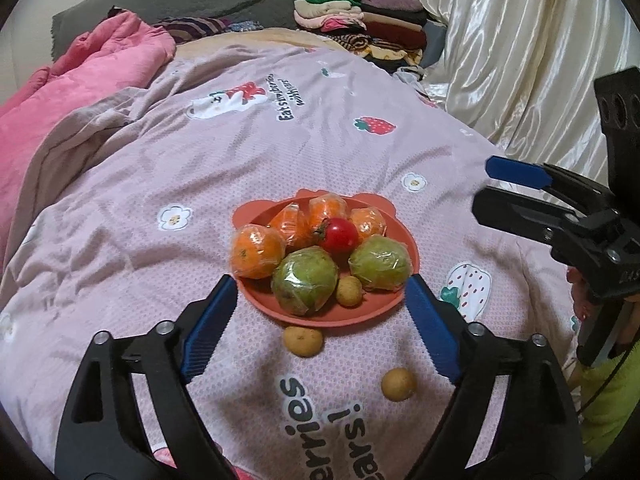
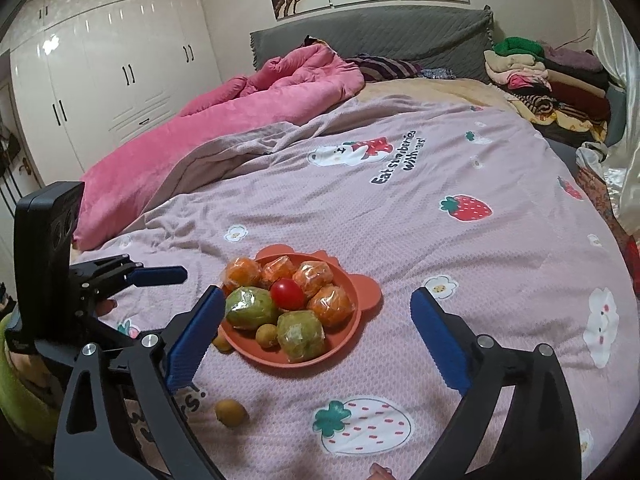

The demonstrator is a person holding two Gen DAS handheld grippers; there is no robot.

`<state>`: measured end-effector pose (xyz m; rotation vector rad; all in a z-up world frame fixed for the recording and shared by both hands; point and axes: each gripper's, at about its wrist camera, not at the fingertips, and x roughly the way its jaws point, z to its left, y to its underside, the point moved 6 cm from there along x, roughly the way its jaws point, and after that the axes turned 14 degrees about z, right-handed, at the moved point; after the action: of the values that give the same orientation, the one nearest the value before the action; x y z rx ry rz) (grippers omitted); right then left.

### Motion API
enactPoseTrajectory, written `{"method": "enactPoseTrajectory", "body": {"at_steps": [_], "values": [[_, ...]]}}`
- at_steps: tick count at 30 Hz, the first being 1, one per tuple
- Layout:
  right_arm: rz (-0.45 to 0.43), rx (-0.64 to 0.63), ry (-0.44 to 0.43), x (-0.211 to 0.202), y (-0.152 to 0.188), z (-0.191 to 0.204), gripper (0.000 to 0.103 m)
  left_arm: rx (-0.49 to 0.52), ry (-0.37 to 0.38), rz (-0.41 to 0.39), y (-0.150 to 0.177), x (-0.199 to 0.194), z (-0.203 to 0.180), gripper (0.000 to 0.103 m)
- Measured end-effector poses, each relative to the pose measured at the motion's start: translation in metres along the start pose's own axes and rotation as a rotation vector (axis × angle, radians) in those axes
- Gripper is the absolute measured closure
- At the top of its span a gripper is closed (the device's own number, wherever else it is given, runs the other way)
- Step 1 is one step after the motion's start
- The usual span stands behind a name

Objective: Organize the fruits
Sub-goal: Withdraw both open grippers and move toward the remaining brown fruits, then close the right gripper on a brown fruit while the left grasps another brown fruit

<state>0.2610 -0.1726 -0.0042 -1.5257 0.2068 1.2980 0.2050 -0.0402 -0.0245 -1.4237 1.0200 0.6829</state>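
Note:
An orange bear-eared plate (image 1: 362, 314) (image 2: 352, 332) sits on the bed. It holds several plastic-wrapped oranges (image 1: 256, 252) (image 2: 242, 272), two wrapped green fruits (image 1: 304, 286) (image 2: 300, 334), a red tomato (image 1: 339, 235) (image 2: 287, 294) and a small tan fruit (image 1: 349, 291) (image 2: 267, 335). Two more small tan fruits (image 1: 303, 341) (image 1: 398, 384) (image 2: 231, 412) lie on the cover in front of the plate. My left gripper (image 1: 320, 312) is open and empty, just short of the plate. My right gripper (image 2: 316, 332) is open and empty, and it also shows at the right edge of the left wrist view (image 1: 516, 184).
The bed has a pale pink strawberry-print cover (image 1: 320, 140) (image 2: 440, 240). A pink quilt (image 1: 80, 80) (image 2: 240, 108) is bunched at the far left. Folded clothes (image 1: 360, 20) (image 2: 548, 76) are stacked by the grey headboard. A cream curtain (image 1: 520, 60) hangs on the right.

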Motion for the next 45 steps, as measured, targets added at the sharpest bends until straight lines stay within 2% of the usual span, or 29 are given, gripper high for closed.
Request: {"method": "enactPoseTrajectory", "body": {"at_steps": [5, 9, 28, 45], "values": [[-0.012, -0.011, 0.019, -0.007, 0.007, 0.008, 0.008, -0.026, -0.004, -0.009, 0.006, -0.005, 0.007, 0.014], [-0.011, -0.019, 0.031, -0.008, 0.014, 0.014, 0.007, -0.037, -0.015, -0.011, 0.012, -0.008, 0.011, 0.01], [0.051, -0.047, 0.052, 0.0, 0.052, 0.042, 0.007, -0.109, -0.033, 0.002, 0.048, -0.02, 0.031, 0.01], [0.092, -0.06, 0.08, 0.009, 0.079, 0.05, 0.007, -0.088, -0.037, 0.037, 0.063, -0.014, 0.026, 0.01]]}}
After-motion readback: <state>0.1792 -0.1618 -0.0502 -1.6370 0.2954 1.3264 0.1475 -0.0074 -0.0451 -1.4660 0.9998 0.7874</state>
